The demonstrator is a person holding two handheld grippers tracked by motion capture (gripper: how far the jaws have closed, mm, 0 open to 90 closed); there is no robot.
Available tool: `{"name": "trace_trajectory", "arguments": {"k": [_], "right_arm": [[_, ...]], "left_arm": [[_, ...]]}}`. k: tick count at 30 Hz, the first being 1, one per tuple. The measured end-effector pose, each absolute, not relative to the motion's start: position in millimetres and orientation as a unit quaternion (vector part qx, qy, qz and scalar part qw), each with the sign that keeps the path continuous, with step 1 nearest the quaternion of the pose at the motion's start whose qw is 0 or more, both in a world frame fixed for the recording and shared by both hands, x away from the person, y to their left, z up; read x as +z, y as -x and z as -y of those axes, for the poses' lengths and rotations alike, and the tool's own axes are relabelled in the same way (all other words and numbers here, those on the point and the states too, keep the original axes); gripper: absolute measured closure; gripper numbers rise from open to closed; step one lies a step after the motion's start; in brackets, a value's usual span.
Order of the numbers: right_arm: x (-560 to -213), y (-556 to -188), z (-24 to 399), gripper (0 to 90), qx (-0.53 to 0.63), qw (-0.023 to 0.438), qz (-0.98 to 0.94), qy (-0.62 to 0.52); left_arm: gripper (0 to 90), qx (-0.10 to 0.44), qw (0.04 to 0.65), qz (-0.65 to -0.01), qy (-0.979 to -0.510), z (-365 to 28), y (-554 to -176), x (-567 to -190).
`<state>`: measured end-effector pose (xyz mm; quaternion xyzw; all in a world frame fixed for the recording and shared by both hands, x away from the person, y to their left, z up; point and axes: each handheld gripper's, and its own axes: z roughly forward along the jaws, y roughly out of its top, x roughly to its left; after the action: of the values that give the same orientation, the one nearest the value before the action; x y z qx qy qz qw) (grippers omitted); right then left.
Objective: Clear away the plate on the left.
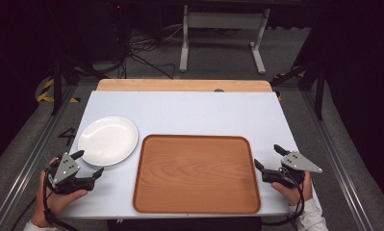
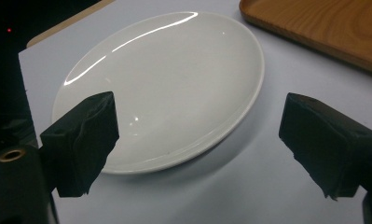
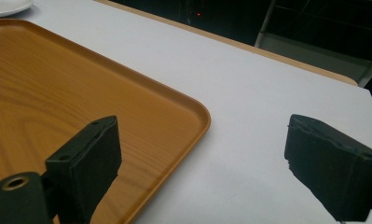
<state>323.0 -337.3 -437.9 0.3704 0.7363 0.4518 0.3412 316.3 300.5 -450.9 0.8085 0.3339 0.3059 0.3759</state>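
White plate [image 1: 108, 140], wood-grain brown tray [image 1: 196, 174], table [image 1: 189, 113] seemingly pale grey-blue.

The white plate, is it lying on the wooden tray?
No, in the high view the white plate lies on the table left of the wooden tray, which holds nothing.

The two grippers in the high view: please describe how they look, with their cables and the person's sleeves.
The left gripper and the right gripper are both black, each with two blocky jaws and a grey three-cornered plate on top. A black cable trails from each toward the table's near edge. The person wears white sleeves, seen at both wrists.
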Motion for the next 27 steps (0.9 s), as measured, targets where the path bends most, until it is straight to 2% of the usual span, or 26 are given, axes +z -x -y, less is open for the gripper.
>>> {"name": "trace_trajectory", "arguments": {"k": [7,16,17,27], "right_arm": [[-437.0,-323.4,339.6,11.3,0.459,0.338,-0.731,-0.375],[-438.4,-325.0,339.5,11.3,0.455,0.337,-0.733,-0.377],[-439.0,-325.0,339.8,11.3,0.455,0.335,-0.734,-0.377],[-438.5,-323.9,339.9,11.5,0.456,0.334,-0.733,-0.379]], "left_arm": [[11.2,0.319,0.323,-0.312,-0.835,-288.7,-316.1,-455.8],[12.9,0.373,0.244,-0.279,-0.851,-271.6,-323.8,-460.8],[13.2,0.387,0.219,-0.265,-0.856,-268.2,-325.9,-462.1],[17.3,0.448,0.142,-0.223,-0.854,-250.2,-331.1,-467.7]]}}
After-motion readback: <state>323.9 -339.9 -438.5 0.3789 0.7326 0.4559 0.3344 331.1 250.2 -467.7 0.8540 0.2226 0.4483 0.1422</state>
